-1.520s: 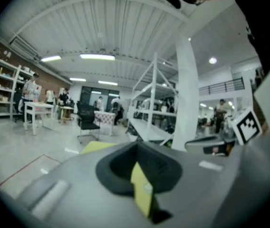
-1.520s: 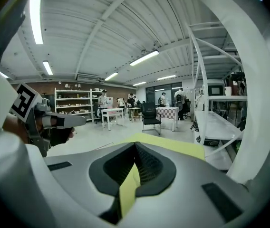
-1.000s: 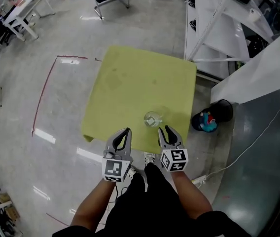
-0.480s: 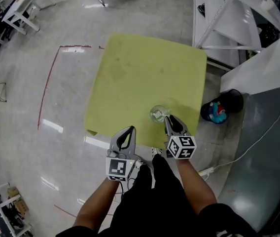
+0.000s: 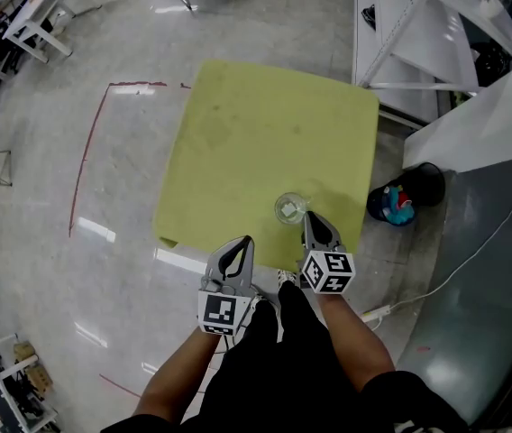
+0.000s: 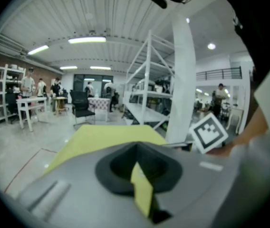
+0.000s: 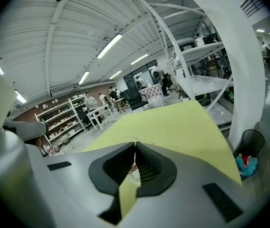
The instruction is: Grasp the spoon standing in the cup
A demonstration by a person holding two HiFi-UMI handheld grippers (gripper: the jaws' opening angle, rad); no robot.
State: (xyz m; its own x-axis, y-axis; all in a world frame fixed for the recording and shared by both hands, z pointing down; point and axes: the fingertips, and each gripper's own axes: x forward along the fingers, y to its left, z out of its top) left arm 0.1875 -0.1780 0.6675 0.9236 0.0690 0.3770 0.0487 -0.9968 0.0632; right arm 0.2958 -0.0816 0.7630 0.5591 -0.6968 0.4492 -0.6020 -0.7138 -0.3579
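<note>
A clear glass cup (image 5: pixel 290 208) stands near the front right edge of the yellow-green table (image 5: pixel 256 133). I cannot make out the spoon in it. My right gripper (image 5: pixel 312 218) sits just right of the cup, close to its rim. Its jaws are closing, and in the right gripper view the fingertips (image 7: pixel 135 144) meet with nothing visible between them. The cup (image 7: pixel 133 173) shows through the gap below them. My left gripper (image 5: pixel 244 242) hangs off the table's front edge, left of the cup, with its jaws together in the left gripper view (image 6: pixel 136 146).
A black bin (image 5: pixel 402 199) with coloured items stands on the floor right of the table. White shelving (image 5: pixel 436 34) runs along the right. A white post (image 7: pixel 242 70) rises close on the right. A red line (image 5: pixel 85 165) marks the floor on the left.
My right gripper moved forward to the cup's side and its jaws closed from wide apart to touching. The left gripper drifted slightly right and stayed closed.
</note>
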